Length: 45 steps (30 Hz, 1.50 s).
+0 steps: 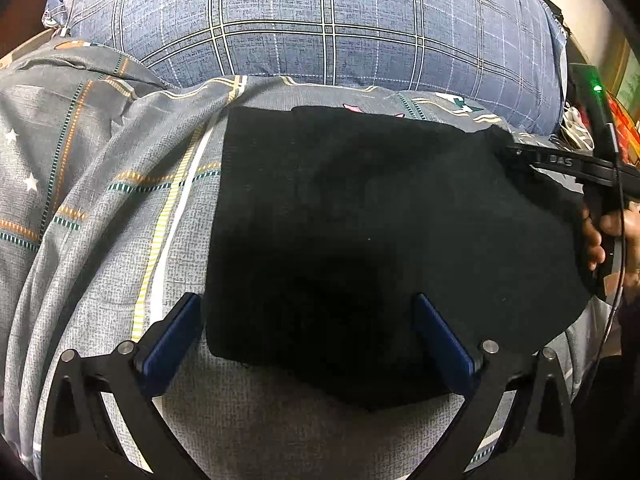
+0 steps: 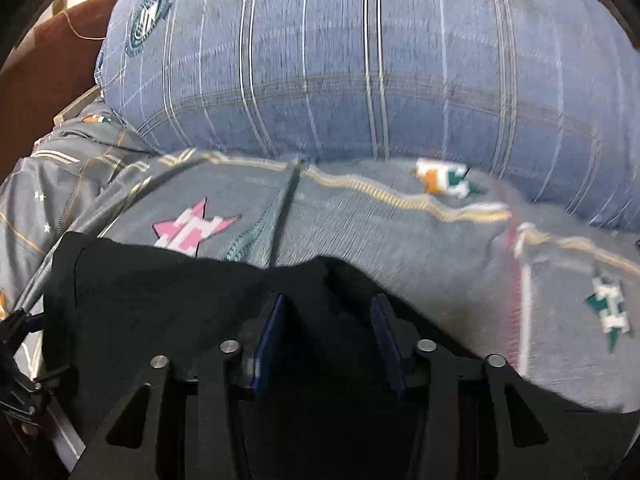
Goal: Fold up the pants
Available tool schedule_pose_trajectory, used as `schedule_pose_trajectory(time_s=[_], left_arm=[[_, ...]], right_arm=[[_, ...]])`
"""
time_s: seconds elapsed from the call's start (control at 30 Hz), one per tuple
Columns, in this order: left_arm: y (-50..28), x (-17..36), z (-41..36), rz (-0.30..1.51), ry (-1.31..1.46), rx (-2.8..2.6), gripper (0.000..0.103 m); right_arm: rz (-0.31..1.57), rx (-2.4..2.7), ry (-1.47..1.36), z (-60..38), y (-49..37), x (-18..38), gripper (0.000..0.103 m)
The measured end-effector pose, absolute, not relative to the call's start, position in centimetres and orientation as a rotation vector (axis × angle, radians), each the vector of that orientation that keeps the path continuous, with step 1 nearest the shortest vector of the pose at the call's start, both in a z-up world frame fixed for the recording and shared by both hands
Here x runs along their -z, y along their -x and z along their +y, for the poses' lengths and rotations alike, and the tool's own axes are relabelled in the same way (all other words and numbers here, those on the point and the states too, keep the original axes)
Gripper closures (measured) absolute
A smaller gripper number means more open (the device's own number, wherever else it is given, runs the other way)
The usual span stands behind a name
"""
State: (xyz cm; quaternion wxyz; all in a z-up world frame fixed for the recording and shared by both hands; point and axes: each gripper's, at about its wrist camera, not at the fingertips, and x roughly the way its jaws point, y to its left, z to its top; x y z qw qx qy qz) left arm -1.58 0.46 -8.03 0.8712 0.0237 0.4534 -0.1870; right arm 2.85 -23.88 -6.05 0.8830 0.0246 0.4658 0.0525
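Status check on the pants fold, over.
Left gripper open, straddling the near edge of the black pants. Right gripper part open over the pants' far corner; grip unclear. Pants folded on the bedspread. Pillow behind, nothing blocking.

Pants (image 1: 360, 240): black matt cloth, soft, faintly fuzzy. Bed sheet (image 1: 100, 200): grey woven cloth, printed stripes and stars, creased. Pillow (image 1: 320, 20): blue plaid cloth, smooth, taut. Left gripper (image 1: 308, 320): matt black plastic frame, shiny metal pins, blue ribbed fingers (image 1: 440, 340).
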Motion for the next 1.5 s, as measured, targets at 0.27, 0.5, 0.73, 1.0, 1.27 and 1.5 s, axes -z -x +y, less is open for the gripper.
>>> schedule_pose_trajectory(time_s=[0.27, 0.5, 0.73, 1.0, 1.27, 1.5], left_arm=[[1.4, 7.9, 0.4, 0.951, -0.065, 0.406, 0.000], [3.2, 4.5, 0.9, 0.751, -0.056, 0.406, 0.000], [4.5, 5.0, -1.3, 0.687, -0.220, 0.421, 0.000], [1.7, 7.6, -0.4, 0.886, -0.154, 0.377, 0.000], [1.1, 8.0, 1.2, 0.925, -0.059, 0.376, 0.000], [1.4, 7.9, 1.0, 0.903, -0.079, 0.366, 0.000]], right_arm=[[0.969, -0.015, -0.070, -23.9, -5.0, 7.5, 0.100], [0.949, 0.057, -0.130, -24.9, -4.2, 6.8, 0.072], [0.773, 0.038, -0.287, -28.2, 3.7, 1.8, 0.056], [0.822, 0.251, -0.362, -35.4, 12.7, 3.9, 0.056], [0.894, 0.375, -0.492, -42.0, 17.0, 6.3, 0.089], [0.877, 0.414, -0.617, -43.7, 18.4, 6.5, 0.103]])
